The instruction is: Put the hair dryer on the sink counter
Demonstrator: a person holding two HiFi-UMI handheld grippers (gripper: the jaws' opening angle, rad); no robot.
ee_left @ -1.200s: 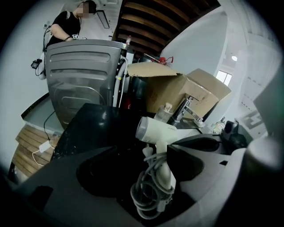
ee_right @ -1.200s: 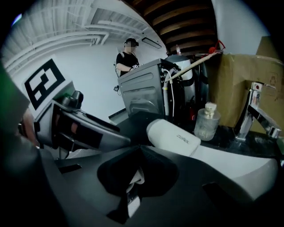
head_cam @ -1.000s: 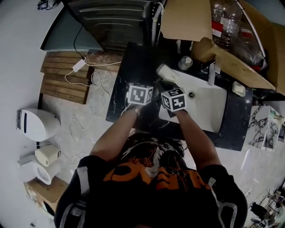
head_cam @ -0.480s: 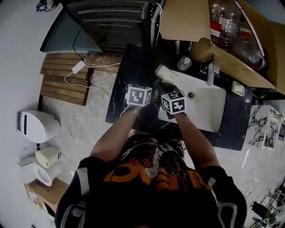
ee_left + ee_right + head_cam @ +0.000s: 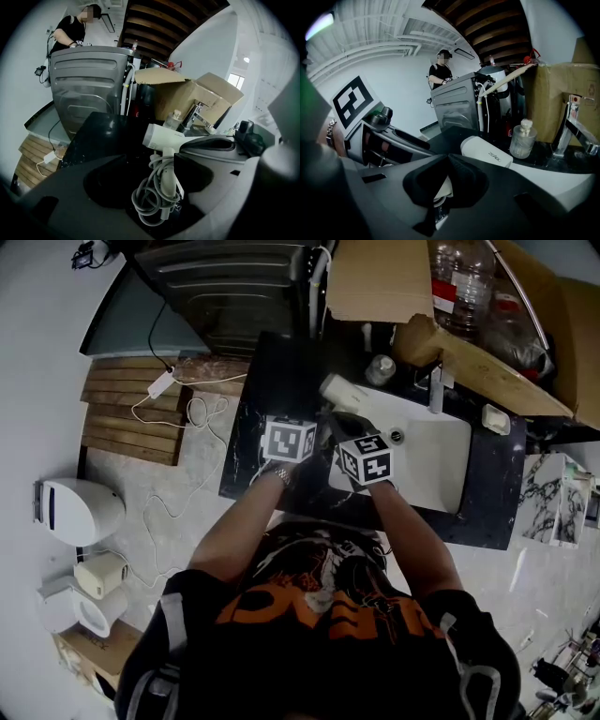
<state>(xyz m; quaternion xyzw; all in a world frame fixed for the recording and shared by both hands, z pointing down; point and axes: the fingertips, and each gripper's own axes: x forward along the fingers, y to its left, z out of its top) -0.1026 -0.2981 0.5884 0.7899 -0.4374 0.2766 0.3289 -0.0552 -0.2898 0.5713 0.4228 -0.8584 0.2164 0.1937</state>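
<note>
The white hair dryer (image 5: 340, 394) lies over the black sink counter (image 5: 272, 381), at the left rim of the white basin (image 5: 436, 465). In the right gripper view its barrel (image 5: 486, 151) shows just past my right gripper (image 5: 446, 180), whose pads are shut on the handle. The left gripper view shows the dryer (image 5: 166, 138) with its grey cord coiled round the handle. It hangs between the jaws of my left gripper (image 5: 150, 174), which stand open with a gap on the left side. In the head view both marker cubes sit side by side, left (image 5: 288, 440) and right (image 5: 366, 457).
A tap (image 5: 574, 129) and a clear soap bottle (image 5: 521, 138) stand behind the basin. A cardboard box (image 5: 187, 98) and a grey washing machine (image 5: 89, 79) lie beyond the counter. A person (image 5: 443, 70) stands at the machine. On the floor to the left are a wooden mat (image 5: 141, 413) and a toilet (image 5: 80, 507).
Both grippers and the dryer stay nearly where they were at the basin's left rim. The head camera has shifted a little.
</note>
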